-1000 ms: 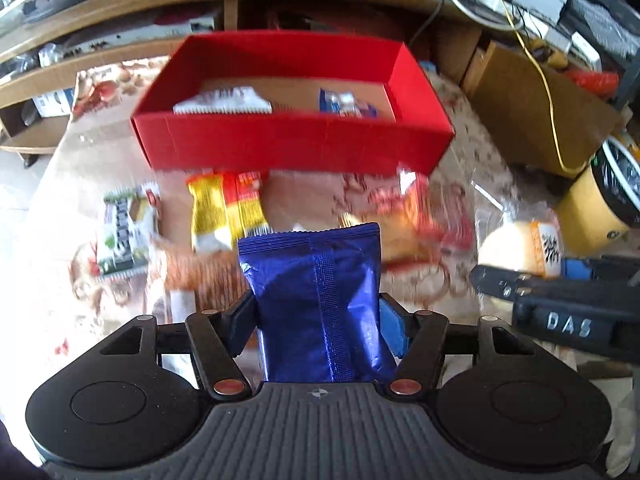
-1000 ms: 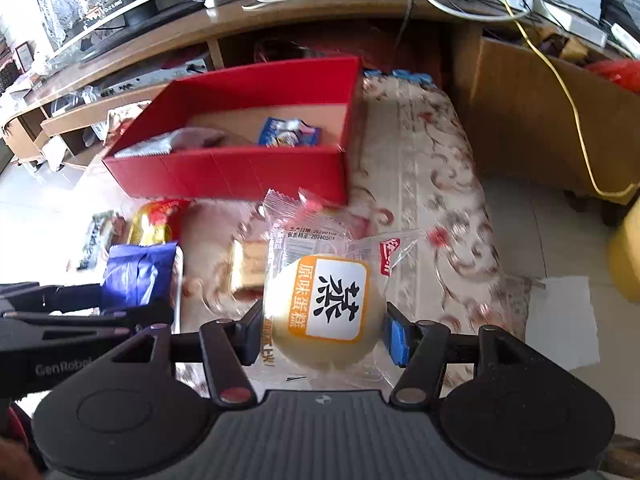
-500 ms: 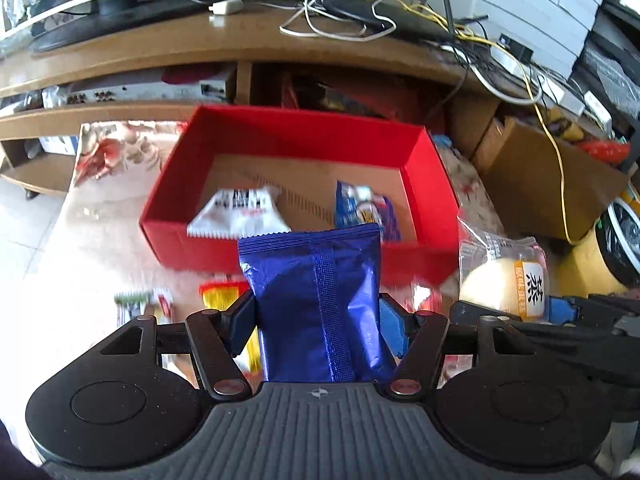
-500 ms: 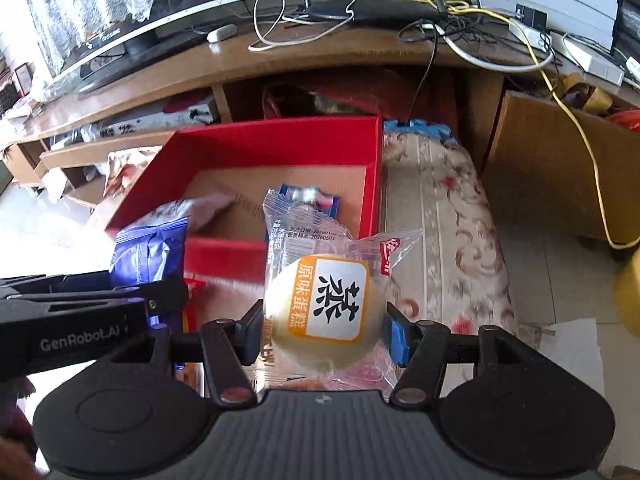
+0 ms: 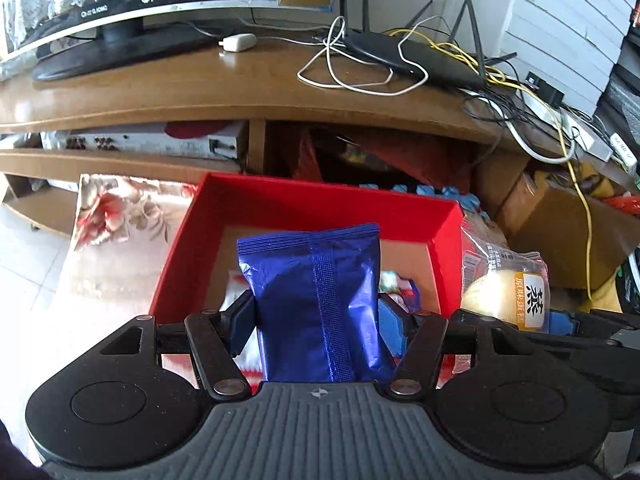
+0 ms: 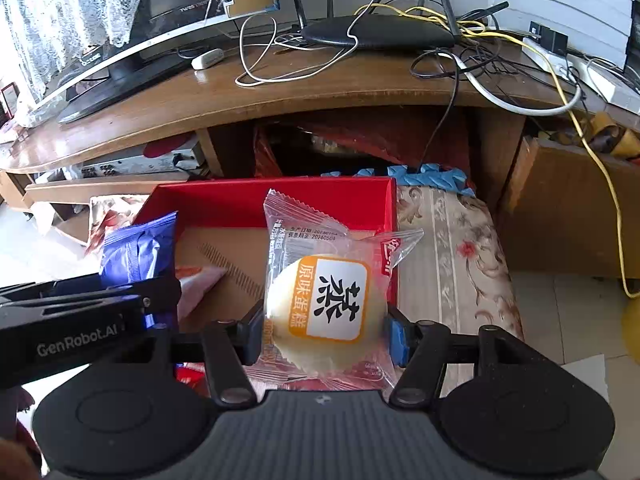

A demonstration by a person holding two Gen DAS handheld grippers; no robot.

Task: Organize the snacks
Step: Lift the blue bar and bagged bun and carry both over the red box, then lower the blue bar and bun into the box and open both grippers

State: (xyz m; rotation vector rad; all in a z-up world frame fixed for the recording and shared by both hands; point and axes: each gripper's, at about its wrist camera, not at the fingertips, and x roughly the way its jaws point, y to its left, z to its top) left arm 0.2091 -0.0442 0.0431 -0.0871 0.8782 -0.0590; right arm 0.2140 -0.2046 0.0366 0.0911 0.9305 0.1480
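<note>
My left gripper (image 5: 316, 316) is shut on a blue foil snack bag (image 5: 316, 292) and holds it upright over the open red box (image 5: 320, 204). My right gripper (image 6: 326, 330) is shut on a clear-wrapped round cake with an orange label (image 6: 320, 304), held over the right side of the red box (image 6: 276, 200). The blue bag (image 6: 136, 248) and the left gripper's body show at the left of the right wrist view. The cake (image 5: 508, 292) shows at the right of the left wrist view. A white packet (image 6: 198, 280) and a blue-wrapped snack (image 5: 400, 284) lie inside the box.
The box stands on a floral cloth (image 6: 452, 256). A wooden TV stand (image 5: 240, 92) with a monitor, router and cables rises right behind it. A cardboard box (image 5: 560, 224) stands at the right. Tiled floor (image 5: 28, 280) lies at the left.
Both grippers have moved forward with their snacks, from above the loose snacks on the cloth to over the red box. The loose snacks have dropped out of view.
</note>
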